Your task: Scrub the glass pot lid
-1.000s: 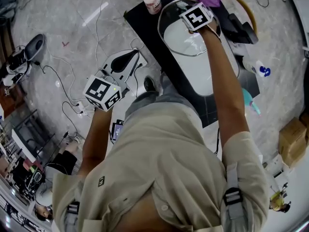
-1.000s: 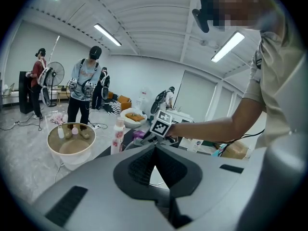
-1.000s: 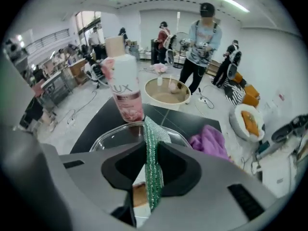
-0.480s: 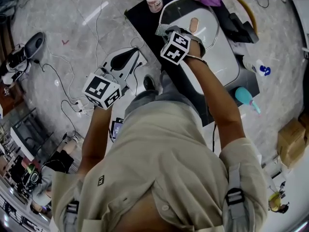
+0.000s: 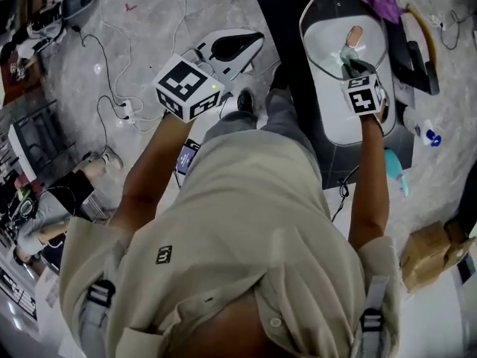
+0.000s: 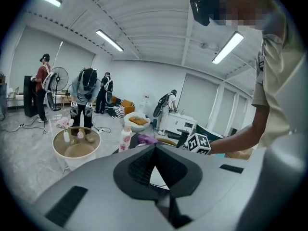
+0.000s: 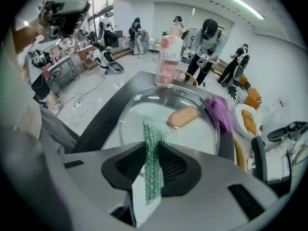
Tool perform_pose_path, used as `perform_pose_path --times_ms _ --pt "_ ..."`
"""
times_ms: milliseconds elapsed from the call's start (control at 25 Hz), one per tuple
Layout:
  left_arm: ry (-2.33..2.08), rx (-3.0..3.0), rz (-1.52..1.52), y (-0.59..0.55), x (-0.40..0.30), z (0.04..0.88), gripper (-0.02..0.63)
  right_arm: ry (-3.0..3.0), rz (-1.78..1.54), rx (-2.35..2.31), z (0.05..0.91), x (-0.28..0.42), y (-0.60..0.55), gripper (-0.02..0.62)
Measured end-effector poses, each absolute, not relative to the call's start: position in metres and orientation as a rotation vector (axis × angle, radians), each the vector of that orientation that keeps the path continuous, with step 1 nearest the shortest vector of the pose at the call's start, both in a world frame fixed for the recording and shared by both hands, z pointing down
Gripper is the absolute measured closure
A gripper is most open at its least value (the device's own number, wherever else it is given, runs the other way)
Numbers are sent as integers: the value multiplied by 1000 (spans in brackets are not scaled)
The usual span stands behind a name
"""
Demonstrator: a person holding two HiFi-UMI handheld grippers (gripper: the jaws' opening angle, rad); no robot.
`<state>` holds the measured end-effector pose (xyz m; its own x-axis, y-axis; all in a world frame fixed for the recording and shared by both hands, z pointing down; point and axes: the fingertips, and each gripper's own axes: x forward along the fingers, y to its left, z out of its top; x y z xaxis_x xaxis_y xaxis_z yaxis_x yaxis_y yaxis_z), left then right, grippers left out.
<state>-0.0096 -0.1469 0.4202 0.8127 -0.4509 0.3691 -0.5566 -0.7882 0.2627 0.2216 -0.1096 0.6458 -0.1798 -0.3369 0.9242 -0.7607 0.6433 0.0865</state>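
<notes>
Right gripper (image 7: 153, 146): jaws clamped on a green scrub cloth (image 7: 153, 172). The cloth stands on edge between the pads, with its free end sticking out ahead of the jaws.

Glass pot lid (image 7: 132, 110) is straight ahead of and below those jaws, lying flat on a white board (image 5: 337, 118) on the black table (image 5: 287, 21). The cloth's front end overlaps the near half of the glass and stops just short of the tan knob (image 7: 182, 117) at the lid's centre. Can't tell whether the cloth actually touches the glass.

Beyond the lid: a purple rag (image 7: 219, 112) at the far right rim and a pink bottle (image 7: 168, 59) at the far edge of the table.

Left gripper (image 6: 155, 147): jaw tips together, nothing between them. In the head view it's held out over the floor, well left of the table and well apart from the lid.
</notes>
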Motion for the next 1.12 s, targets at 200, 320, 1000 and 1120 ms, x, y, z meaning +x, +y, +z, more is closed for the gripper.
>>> perform_pose_path --times_ms 200,320,1000,1120 --pt "-802 2641 384 -150 -25 410 592 -1677 549 1010 649 273 -116 505" --pt "-835 2641 373 -149 -40 404 592 -1643 534 1048 647 292 -127 505" --pt "-971 2649 277 -131 -110 370 592 -1617 518 1219 574 290 -121 506" --pt "-979 2665 263 -126 -118 361 592 -1694 491 1282 536 271 -124 506"
